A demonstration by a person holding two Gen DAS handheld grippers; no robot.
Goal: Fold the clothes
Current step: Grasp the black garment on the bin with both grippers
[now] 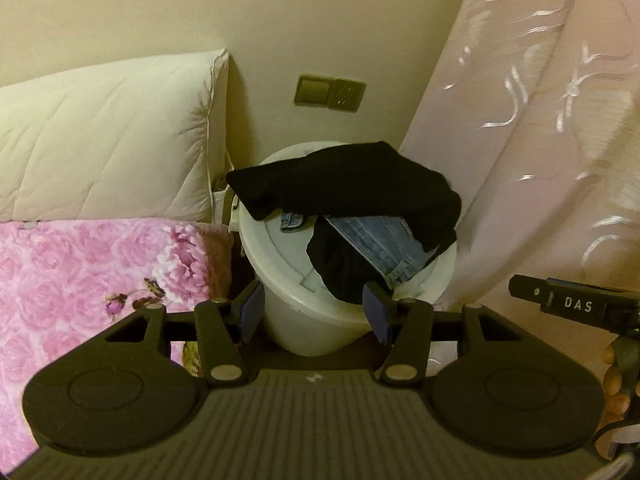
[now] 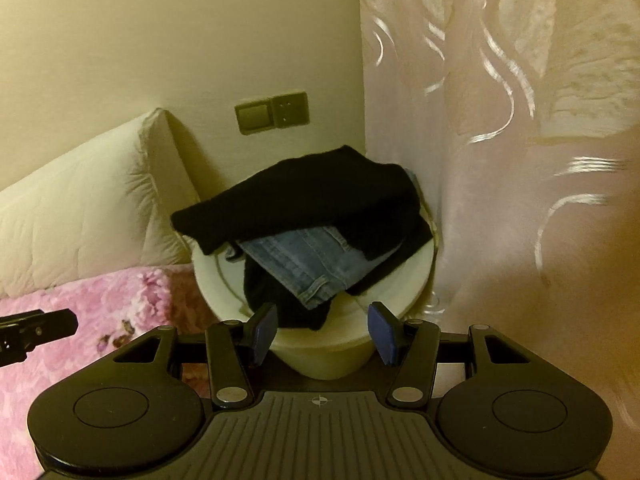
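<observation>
Pick-up step, nothing grasped yet. Black knit garment and blue denim jeans heaped on round white plastic bin, corner by pink curtain. Left gripper and right gripper: fingers released, empty, short of heap. Next: close on black top layer, carry to pink floral blanket.

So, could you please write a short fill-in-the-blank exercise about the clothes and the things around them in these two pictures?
1. The clothes lie on top of a white ____, which stands between the bed and the curtain.
2. Under the black garment lies a pair of blue ____.
3. The blanket on the bed has a flower pattern in the colour ____.
4. Both the left tool and the right tool are ____, with nothing between the pads.

Missing words: bin; jeans; pink; open
</observation>
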